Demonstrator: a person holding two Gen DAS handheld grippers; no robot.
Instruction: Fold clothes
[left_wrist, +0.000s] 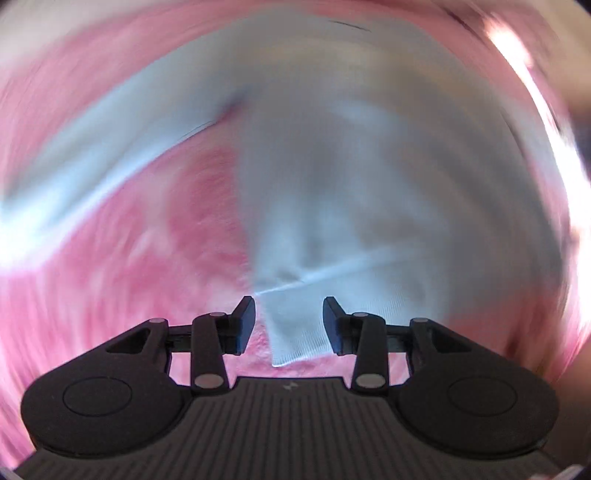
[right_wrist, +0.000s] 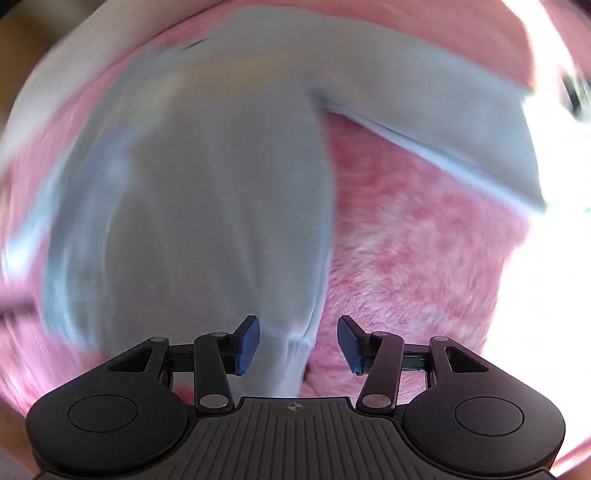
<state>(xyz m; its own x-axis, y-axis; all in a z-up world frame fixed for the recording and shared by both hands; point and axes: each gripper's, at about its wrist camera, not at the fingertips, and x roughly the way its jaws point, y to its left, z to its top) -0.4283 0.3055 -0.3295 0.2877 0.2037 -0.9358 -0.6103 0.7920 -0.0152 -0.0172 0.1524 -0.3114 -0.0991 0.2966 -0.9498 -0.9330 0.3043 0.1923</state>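
The pale blue garment (left_wrist: 351, 192) lies spread on a fuzzy pink blanket (left_wrist: 122, 266); both views are heavily motion-blurred. In the left wrist view, the left tool (left_wrist: 289, 325) has its jaws spread, with a ribbed cuff (left_wrist: 299, 332) of the garment lying between them, not pinched. A long sleeve (left_wrist: 110, 158) runs from the garment's body toward 9 o'clock. In the right wrist view, the right tool (right_wrist: 298, 345) is likewise spread, with a cuff end (right_wrist: 284, 354) of the garment (right_wrist: 207, 206) lying between the jaws, nearer the 9 o'clock pad. A second sleeve (right_wrist: 443, 125) extends toward 2 o'clock. The blanket (right_wrist: 424, 258) fills the area at 3 o'clock. Nothing obstructs either tool.
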